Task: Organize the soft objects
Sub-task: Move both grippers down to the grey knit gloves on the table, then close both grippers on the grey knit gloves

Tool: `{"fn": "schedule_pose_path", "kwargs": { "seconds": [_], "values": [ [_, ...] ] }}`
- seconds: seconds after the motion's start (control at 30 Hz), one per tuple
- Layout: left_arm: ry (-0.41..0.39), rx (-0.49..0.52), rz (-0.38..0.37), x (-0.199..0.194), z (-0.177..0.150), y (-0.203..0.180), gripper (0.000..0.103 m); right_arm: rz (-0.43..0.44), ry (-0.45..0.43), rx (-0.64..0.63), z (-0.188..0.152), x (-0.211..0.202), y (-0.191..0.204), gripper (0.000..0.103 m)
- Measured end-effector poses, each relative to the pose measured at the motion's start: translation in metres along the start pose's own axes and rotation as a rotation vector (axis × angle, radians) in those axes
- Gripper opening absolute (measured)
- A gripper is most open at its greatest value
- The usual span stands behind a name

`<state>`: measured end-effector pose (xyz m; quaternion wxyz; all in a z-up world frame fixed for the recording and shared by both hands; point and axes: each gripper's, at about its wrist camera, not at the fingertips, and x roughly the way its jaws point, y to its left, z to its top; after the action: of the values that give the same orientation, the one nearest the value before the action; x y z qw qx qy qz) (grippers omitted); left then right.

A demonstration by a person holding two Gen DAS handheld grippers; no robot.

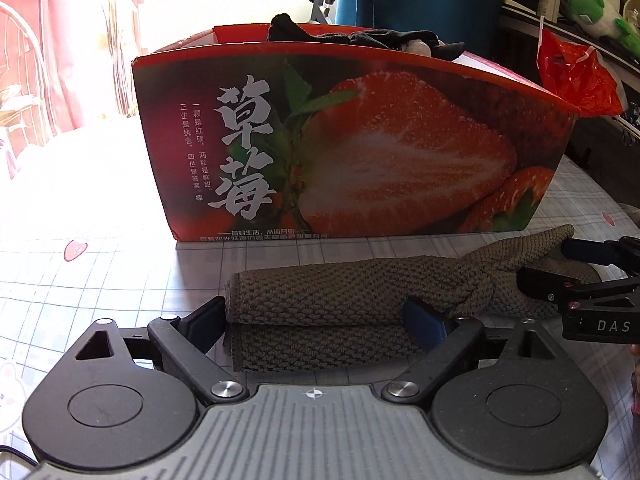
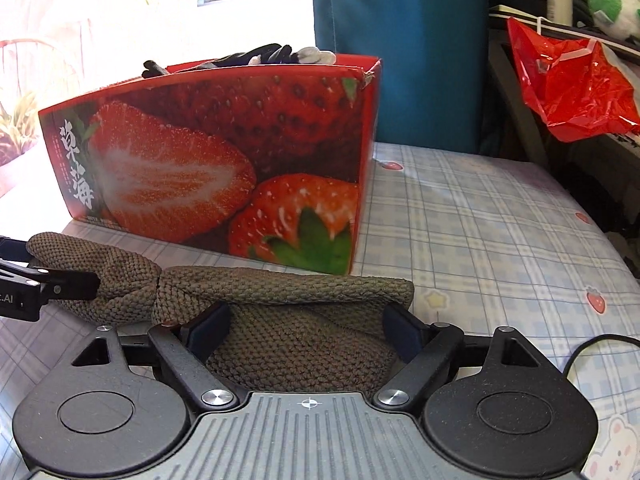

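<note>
An olive-green knitted cloth (image 1: 344,300), folded into a long roll, lies on the checked tablecloth in front of a red strawberry-printed box (image 1: 360,140). My left gripper (image 1: 320,322) is open, one finger at each side of the cloth's left part. My right gripper (image 2: 306,330) is open too, straddling the right part of the cloth (image 2: 288,312). The right gripper's fingers (image 1: 560,284) show at the right edge of the left wrist view. Dark and white soft items (image 1: 360,38) stick out of the box top.
The box (image 2: 224,152) stands just behind the cloth. A red plastic bag (image 2: 568,80) hangs on shelving at the right. A blue curtain (image 2: 400,40) hangs behind the table. A green plush toy (image 2: 612,4) sits on the shelf.
</note>
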<state>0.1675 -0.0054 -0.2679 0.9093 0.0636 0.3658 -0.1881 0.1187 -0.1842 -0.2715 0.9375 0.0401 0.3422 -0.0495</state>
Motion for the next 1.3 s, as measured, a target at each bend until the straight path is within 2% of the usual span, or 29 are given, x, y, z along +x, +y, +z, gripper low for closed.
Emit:
{"fn": "schedule_pose_path", "kwargs": {
  "seconds": [0.17, 0.3, 0.4, 0.47, 0.57, 0.97, 1.13, 1.3],
  "values": [
    [-0.005, 0.018, 0.0, -0.003, -0.004, -0.004, 0.087, 0.006, 0.004, -0.002, 0.001, 0.001, -0.001, 0.083],
    [-0.014, 0.029, -0.008, -0.006, -0.006, -0.007, 0.08, 0.015, 0.004, -0.004, 0.0, 0.0, 0.0, 0.077],
    [-0.021, 0.041, -0.021, -0.008, -0.007, -0.01, 0.071, 0.025, 0.003, -0.004, 0.0, 0.0, -0.001, 0.074],
    [-0.027, 0.049, -0.034, -0.01, -0.008, -0.012, 0.06, 0.031, 0.002, -0.006, 0.0, 0.0, -0.001, 0.071],
    [-0.036, 0.062, -0.044, -0.012, -0.01, -0.016, 0.051, 0.047, -0.005, -0.018, -0.002, -0.003, 0.001, 0.063],
    [-0.052, 0.067, -0.049, -0.013, -0.013, -0.016, 0.049, 0.106, -0.019, -0.052, -0.003, -0.009, 0.007, 0.035],
    [-0.055, 0.066, -0.048, -0.013, -0.013, -0.017, 0.049, 0.148, -0.032, -0.097, -0.006, -0.012, 0.013, 0.018],
    [-0.058, 0.066, -0.046, -0.013, -0.015, -0.017, 0.049, 0.165, -0.04, -0.122, -0.007, -0.014, 0.016, 0.016]
  ]
}}
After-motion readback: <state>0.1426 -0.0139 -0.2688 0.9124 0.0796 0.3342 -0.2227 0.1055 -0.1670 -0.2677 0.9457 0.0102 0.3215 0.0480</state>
